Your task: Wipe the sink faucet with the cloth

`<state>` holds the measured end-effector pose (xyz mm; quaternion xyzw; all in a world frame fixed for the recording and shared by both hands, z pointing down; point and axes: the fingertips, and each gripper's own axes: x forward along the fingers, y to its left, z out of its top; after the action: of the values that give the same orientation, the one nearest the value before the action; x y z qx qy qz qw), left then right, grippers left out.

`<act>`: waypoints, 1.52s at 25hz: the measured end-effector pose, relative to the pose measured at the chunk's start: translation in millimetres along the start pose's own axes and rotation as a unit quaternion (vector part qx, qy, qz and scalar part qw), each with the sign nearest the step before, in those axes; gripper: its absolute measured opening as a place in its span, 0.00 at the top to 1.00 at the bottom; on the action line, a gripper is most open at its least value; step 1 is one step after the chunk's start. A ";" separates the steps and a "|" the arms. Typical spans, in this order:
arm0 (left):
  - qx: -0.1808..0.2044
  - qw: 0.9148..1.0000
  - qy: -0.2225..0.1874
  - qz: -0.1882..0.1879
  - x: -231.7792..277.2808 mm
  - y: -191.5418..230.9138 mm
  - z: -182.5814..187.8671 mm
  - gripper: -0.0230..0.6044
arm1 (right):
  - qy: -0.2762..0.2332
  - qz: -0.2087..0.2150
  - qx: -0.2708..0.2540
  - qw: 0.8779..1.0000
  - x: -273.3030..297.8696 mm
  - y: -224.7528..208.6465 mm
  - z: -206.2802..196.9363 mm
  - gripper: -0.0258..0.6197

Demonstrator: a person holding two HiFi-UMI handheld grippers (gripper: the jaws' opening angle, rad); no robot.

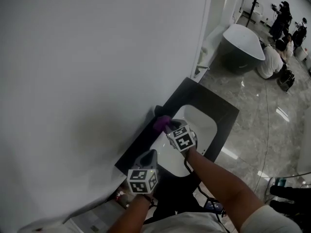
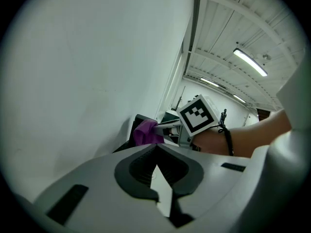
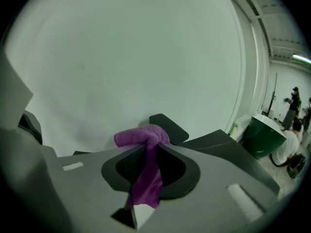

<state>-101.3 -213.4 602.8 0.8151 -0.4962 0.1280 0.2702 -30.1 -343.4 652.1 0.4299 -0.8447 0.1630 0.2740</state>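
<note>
Head view: right gripper (image 1: 166,126) holds fluffy purple cloth (image 1: 161,122) at the dark faucet (image 1: 158,111), tight against the white wall (image 1: 87,81); oval white sink (image 1: 206,125), open marble floor to the right. Left gripper view: left gripper (image 2: 156,146) jaws together, empty (just behind the right one). Right gripper view: jaws clamped on the cloth, wad touching the faucet's angular slab

- You have a plain white wall (image 1: 97,57) filling your left side.
- On your right, a glossy grey marble floor (image 1: 262,125) catches pale reflections.
- Far right stands a freestanding bathtub (image 1: 243,45), dark outside, white within.
- A person (image 1: 271,58) sits beside it; others stand farther off.
- Above you, strip lights (image 2: 249,62) glow on a white panelled ceiling (image 2: 218,33).
</note>
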 end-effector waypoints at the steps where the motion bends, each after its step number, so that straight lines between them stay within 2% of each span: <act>1: -0.003 1.000 0.001 0.004 4.6 2.0 -0.9 0.96 | 0.010 0.002 -0.007 1.000 9.5 -4.0 -3.2 0.85; 6: -0.015 1.000 0.007 0.011 20.2 4.7 -4.9 0.96 | 0.034 0.010 -0.011 0.999 14.4 -13.0 -25.4 0.85; 12: -0.023 1.000 0.007 0.012 30.4 0.1 -1.4 0.96 | 0.060 0.013 0.002 0.998 -22.9 -23.4 -68.0 0.85; 14: -0.021 1.000 0.003 0.011 28.2 -1.7 2.4 0.96 | 0.046 0.010 -0.004 0.999 -34.4 -26.4 -60.3 0.85; 17: -0.015 1.000 -0.003 0.016 20.9 -2.8 10.4 0.96 | 0.023 0.022 -0.033 0.999 -21.6 -22.1 -21.6 0.85; 20: -0.012 1.000 -0.004 0.027 18.8 0.8 12.3 0.96 | 0.043 0.042 -0.050 0.997 14.2 -18.1 -13.7 0.85; 23: -0.011 0.999 -0.001 0.031 24.8 3.9 10.3 0.96 | 0.051 0.052 -0.050 0.996 16.7 -19.2 -38.1 0.85; 28: -0.022 0.999 0.002 0.026 32.9 0.0 2.8 0.96 | 0.071 0.059 -0.042 0.995 -23.1 -25.7 -81.1 0.85; 30: -0.023 0.999 -0.002 0.023 30.7 -4.7 4.2 0.96 | 0.053 0.055 -0.052 0.996 -34.3 -27.5 -62.4 0.85; 34: -0.020 0.999 -0.012 0.027 25.8 -8.4 13.7 0.96 | -0.012 0.060 -0.073 0.995 -28.6 -22.9 32.9 0.85; 36: -0.018 0.999 -0.012 0.032 23.8 -9.2 15.5 0.96 | -0.015 0.065 -0.077 0.995 -5.4 -20.9 65.2 0.85; 38: -0.018 0.999 -0.012 0.036 21.5 -9.2 14.4 0.96 | 0.009 0.067 -0.079 0.995 20.7 -22.0 71.9 0.85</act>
<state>-83.9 -234.2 598.3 0.7932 -0.5306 0.1189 0.2741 -45.3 -406.0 608.2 0.3481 -0.8791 0.1177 0.3035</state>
